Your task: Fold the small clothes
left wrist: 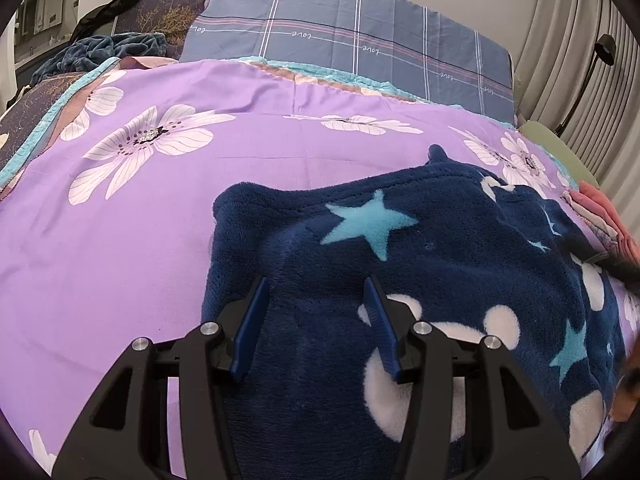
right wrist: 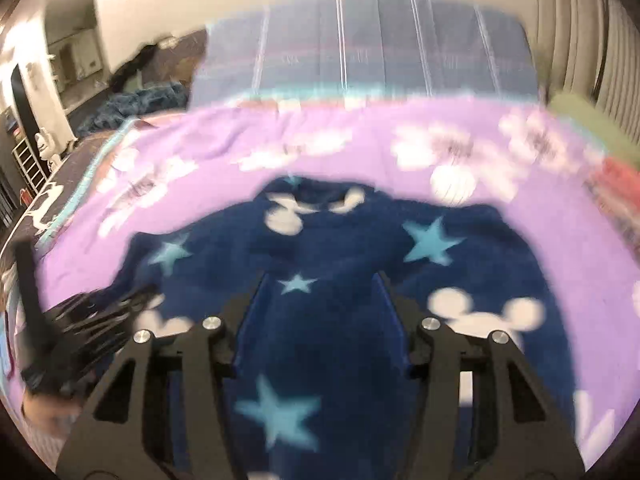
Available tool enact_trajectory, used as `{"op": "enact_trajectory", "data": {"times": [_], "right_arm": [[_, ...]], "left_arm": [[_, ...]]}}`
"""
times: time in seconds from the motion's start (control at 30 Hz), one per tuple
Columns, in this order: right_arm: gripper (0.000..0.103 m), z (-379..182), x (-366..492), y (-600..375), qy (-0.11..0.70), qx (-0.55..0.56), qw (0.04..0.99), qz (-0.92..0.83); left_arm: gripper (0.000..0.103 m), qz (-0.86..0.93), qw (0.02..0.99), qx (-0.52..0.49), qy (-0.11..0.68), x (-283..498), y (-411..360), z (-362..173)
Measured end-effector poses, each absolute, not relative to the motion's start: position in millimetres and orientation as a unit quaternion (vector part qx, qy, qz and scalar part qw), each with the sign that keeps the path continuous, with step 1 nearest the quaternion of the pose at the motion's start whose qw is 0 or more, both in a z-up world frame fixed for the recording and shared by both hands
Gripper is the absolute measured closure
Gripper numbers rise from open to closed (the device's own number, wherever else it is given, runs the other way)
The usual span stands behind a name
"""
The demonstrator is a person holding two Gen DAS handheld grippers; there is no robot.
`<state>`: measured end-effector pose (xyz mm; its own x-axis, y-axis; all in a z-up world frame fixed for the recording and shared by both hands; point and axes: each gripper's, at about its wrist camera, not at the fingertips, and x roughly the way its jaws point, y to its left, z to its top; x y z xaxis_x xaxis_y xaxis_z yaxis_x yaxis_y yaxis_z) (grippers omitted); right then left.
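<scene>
A small navy fleece garment [left wrist: 420, 264] with light blue stars and white mouse-head shapes lies spread on the purple flowered bedspread [left wrist: 140, 208]. My left gripper [left wrist: 316, 284] is open and empty, its blue fingers just above the garment's left part. In the blurred right wrist view the same garment [right wrist: 340, 256] fills the middle. My right gripper [right wrist: 320, 280] is open above it, with nothing between its fingers. The left gripper [right wrist: 80, 320] shows as a dark blur at the left edge of that view.
A blue plaid pillow [left wrist: 360, 44] lies at the head of the bed. A stack of folded pink clothes [left wrist: 604, 216] sits at the right edge, next to a green cushion [left wrist: 560, 148]. A dark blue blanket [left wrist: 104, 52] is heaped at the far left. Curtains hang at right.
</scene>
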<state>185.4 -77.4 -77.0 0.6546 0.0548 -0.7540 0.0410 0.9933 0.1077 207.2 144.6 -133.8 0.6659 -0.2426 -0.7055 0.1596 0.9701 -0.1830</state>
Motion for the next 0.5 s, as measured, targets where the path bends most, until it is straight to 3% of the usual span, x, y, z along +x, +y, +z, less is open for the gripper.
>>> {"op": "enact_trajectory", "data": {"times": [0.07,0.27,0.4,0.5], "right_arm": [[0.046,-129.8,210.1,-84.2,0.471,0.055,0.880,0.009],[0.046,-101.6,208.6,-83.8,0.469,0.046,0.882,-0.003],[0.041,-57.5,217.7,-70.7,0.402,0.024,0.915,0.009],[0.041,-69.4,252.7,-74.1,0.420,0.028,0.907,-0.016]], "left_arm": [[0.049,-0.118,0.911,-0.056,0.392,207.2,145.1,-133.3],[0.049,-0.118,0.911,-0.055,0.392,206.3,145.5,-133.3],[0.049,-0.117,0.911,-0.055,0.392,206.0,145.6,-133.5],[0.049,-0.118,0.911,-0.057,0.392,206.1,145.8,-133.3]]}}
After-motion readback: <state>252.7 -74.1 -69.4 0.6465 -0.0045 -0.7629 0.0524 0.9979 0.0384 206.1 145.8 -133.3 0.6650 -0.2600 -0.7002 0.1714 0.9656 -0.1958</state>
